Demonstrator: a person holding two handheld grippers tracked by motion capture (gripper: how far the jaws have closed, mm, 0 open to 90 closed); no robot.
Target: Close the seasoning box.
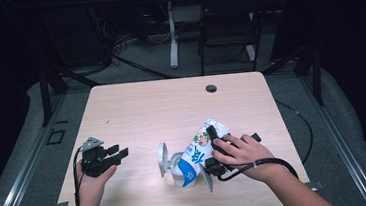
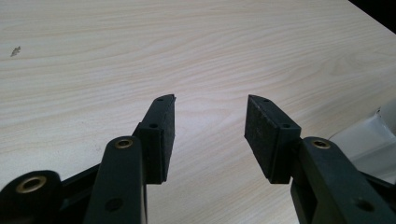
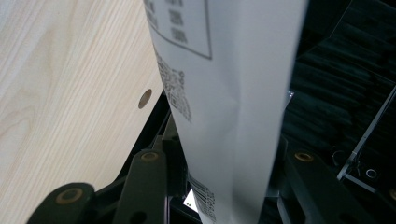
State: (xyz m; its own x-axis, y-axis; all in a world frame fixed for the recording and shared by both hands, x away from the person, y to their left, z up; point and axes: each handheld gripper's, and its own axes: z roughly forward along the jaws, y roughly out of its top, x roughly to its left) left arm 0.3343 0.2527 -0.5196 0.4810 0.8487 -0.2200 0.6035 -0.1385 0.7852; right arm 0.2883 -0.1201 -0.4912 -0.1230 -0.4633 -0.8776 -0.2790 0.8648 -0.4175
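So the left claw (image 1: 117, 153) is just parked on the counter (image 1: 146, 106), spread wide with nothing in it, well away from the action. Middle of the counter there's a white cup (image 1: 179, 171), and the carton (image 1: 200, 149) is tipped mouth-down into it, clamped by the right claw (image 1: 214, 148). My worry: nothing's steadying that cup, so pushing the carton down could knock it over, or the slick carton slips.
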